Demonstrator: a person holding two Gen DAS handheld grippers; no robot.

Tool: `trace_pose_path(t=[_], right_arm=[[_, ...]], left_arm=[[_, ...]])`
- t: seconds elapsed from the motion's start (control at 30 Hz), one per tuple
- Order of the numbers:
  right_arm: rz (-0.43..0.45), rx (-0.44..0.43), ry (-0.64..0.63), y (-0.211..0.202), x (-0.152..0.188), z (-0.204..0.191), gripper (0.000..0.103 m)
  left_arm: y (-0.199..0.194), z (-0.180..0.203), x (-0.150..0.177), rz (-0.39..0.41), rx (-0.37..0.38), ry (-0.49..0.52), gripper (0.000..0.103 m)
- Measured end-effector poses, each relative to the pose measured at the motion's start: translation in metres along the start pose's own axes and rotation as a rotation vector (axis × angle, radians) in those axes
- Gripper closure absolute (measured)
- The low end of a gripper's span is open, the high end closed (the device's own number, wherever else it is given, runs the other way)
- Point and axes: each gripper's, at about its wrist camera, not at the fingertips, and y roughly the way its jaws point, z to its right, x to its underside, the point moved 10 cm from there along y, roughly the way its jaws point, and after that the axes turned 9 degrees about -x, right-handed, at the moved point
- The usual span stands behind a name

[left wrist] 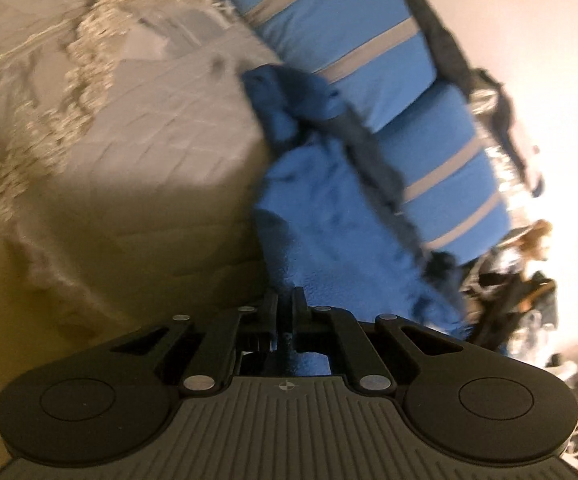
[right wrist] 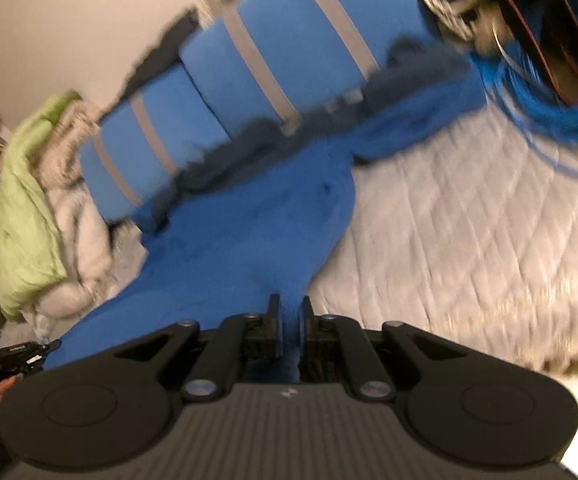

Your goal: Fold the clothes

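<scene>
both grippers, left (left wrist: 287, 300) and right (right wrist: 290, 308), pinch a blue garment (right wrist: 249, 240) above the quilted bed (right wrist: 469, 220), seemingly mid-fold; next, likely lay it flat

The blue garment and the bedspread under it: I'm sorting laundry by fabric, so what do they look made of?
The blue garment, clamped in both claws, looks like soft matte fleece or terry, judging by its fuzzy nap. The bedspread looks like quilted woven fabric with a slight sheen and diamond stitching. Blur leaves both uncertain.

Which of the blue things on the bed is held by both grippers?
The plain blue garment, pinched by the left gripper and right gripper; the striped cushions lie free.
</scene>
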Motion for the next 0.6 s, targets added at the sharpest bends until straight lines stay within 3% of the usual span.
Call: trace_pose_path(t=[0.2, 0.4, 0.6], right_arm=[[-0.041, 0.002, 0.052, 0.013, 0.023, 0.018, 0.096], [-0.041, 0.030, 0.005, 0.017, 0.019, 0.017, 0.096], [-0.025, 0.024, 0.018, 0.007, 0.012, 0.020, 0.097]], left_arm=[[0.000, -0.008, 0.003, 0.042, -0.018, 0.048, 0.093], [-0.010, 0.010, 0.007, 0.098, -0.073, 0.201, 0.095], [-0.030, 0.019, 0.003, 0.069, -0.039, 0.192, 0.096]])
